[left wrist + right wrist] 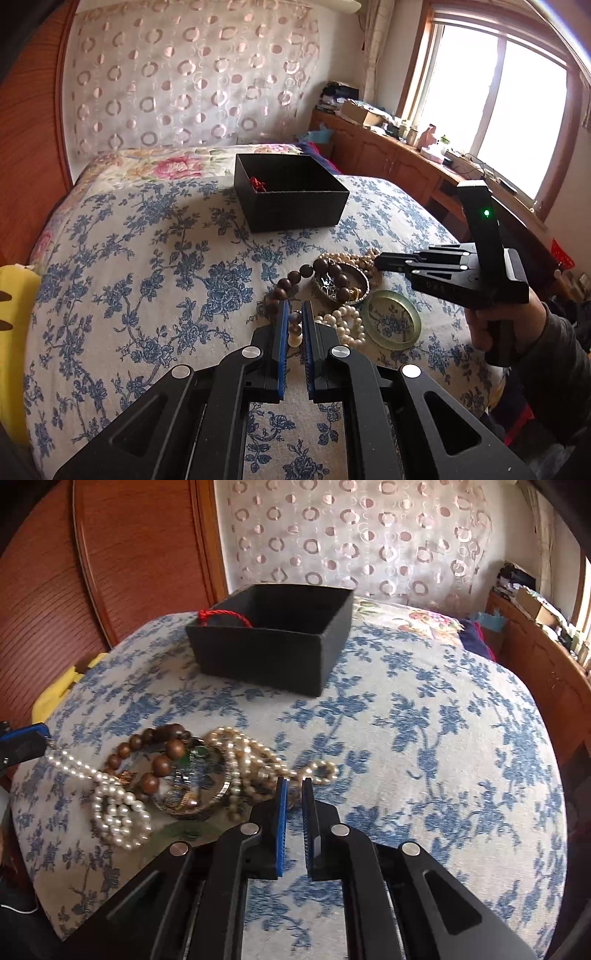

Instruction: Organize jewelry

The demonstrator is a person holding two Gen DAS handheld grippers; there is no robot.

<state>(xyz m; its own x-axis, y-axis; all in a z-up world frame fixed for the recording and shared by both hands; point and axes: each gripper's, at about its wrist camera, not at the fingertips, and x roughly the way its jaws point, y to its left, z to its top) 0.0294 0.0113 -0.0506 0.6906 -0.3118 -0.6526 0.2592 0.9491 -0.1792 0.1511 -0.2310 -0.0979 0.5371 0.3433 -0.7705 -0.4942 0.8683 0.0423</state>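
Blue-padded fingers of the left gripper [294, 325] stand narrowly apart at the near edge of the jewelry heap, with a few beads of the white pearl strand [341, 325] lying in the slot between the pads; whether the pads actually pinch those beads cannot be determined. Just beyond the fingertips, the dark brown wooden bead bracelet [314, 275] curves over the rim of the small round metal trinket dish [341, 282], which holds mixed small pieces too blurred to identify. A pale green translucent jade bangle [391, 319] lies flat on the cloth, just beside the dish and touching the pearls. The right gripper [294, 788], seen in its own wrist view, has its pads set a narrow gap apart with nothing gripped between them, its tips at the edge of the cream pearl necklace [243, 755] that trails out of the heap. In the left wrist view this gripper reaches in from the side, its tips over the far side of the dish. An open black rectangular cardboard box [291, 192] sits well apart from the heap, farther back on the blue-and-white floral bedspread [147, 258]. Inside the box, against one wall, lies a red twisted cord [225, 616].
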